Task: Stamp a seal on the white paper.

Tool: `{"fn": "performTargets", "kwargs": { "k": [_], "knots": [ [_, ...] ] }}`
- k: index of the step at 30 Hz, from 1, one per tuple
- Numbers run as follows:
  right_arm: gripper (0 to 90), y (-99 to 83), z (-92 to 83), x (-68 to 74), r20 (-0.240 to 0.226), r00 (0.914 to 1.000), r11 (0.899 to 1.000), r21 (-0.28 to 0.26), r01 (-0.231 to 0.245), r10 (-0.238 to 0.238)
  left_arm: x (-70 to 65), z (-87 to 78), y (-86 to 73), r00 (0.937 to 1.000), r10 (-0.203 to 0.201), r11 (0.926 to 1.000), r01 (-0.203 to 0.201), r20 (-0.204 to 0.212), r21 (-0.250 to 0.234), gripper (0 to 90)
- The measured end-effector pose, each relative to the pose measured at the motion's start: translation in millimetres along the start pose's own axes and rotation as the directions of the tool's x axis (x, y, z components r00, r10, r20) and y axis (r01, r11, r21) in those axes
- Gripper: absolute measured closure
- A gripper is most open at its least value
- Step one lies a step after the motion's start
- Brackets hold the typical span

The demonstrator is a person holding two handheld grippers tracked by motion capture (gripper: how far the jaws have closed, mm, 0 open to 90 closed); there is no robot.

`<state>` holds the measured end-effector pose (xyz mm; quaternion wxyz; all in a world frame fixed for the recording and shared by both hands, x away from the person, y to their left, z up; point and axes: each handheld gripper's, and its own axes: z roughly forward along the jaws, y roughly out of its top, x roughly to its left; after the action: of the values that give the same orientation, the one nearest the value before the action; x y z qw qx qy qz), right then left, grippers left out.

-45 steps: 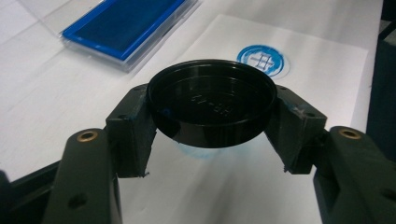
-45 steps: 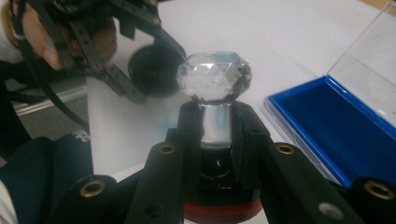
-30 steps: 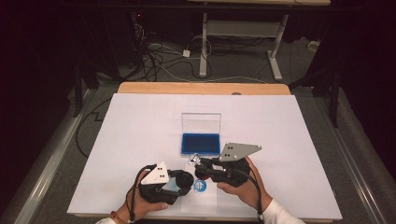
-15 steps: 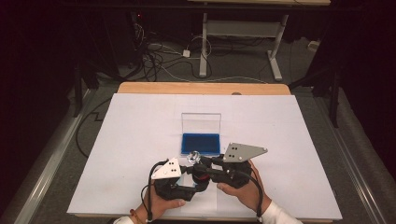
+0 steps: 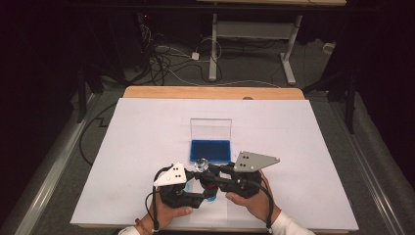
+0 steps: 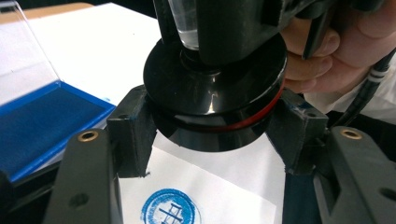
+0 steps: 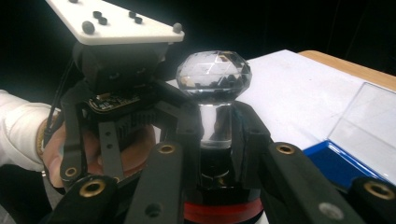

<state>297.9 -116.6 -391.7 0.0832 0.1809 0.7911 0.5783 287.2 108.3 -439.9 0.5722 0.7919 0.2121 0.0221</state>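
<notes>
A stamp with a faceted crystal knob (image 5: 201,164) (image 7: 214,74) and a round black base with a red ring (image 6: 215,93) hangs just above a slip of white paper. My left gripper (image 5: 204,190) (image 6: 215,133) is shut on the black base from both sides. My right gripper (image 5: 209,172) (image 7: 215,135) is shut on the clear stem below the knob. On the paper under the stamp lies a round blue print (image 6: 170,207). A blue ink pad (image 5: 210,150) (image 6: 42,126) lies in its open case just beyond the grippers.
The ink pad's clear lid (image 5: 210,129) stands upright behind it. A white mat (image 5: 147,127) covers the wooden table. Both of the person's hands hold the grippers near the front edge. Cables and a desk frame (image 5: 249,29) lie on the floor beyond.
The left gripper has shifted slightly right and away from the person, closer to the right gripper. The blue print that lay in open view is now mostly covered by the grippers.
</notes>
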Motion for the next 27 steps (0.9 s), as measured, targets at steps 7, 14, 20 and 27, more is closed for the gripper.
{"fn": "performTargets", "kwargs": {
  "k": [7,14,20,27],
  "knots": [
    [75.5,-3.8,2.3,-0.4,-0.008,0.9999,1.000,-0.017,-0.007,0.007,0.5,0.1,-1.5,1.0000,-0.006,0.9999,0.006,0.006,-0.011,36.5],
    [75.4,-6.8,1.9,-1.1,-0.019,0.9997,0.999,-0.050,-0.013,0.012,0.8,-2.8,-1.7,0.9999,-0.013,0.9995,0.014,0.010,-0.029,36.5],
    [75.5,-8.7,1.1,-1.6,-0.027,0.9996,0.998,-0.058,0.002,-0.004,0.5,-4.1,-1.5,1.0000,-0.009,0.9996,0.009,0.001,-0.026,36.5],
    [75.6,-9.2,0.5,-1.2,-0.028,0.9990,0.998,-0.046,0.033,-0.035,-3.4,-4.6,1.8,0.9988,0.033,0.9994,-0.033,-0.036,0.015,36.6]
  ]
}}
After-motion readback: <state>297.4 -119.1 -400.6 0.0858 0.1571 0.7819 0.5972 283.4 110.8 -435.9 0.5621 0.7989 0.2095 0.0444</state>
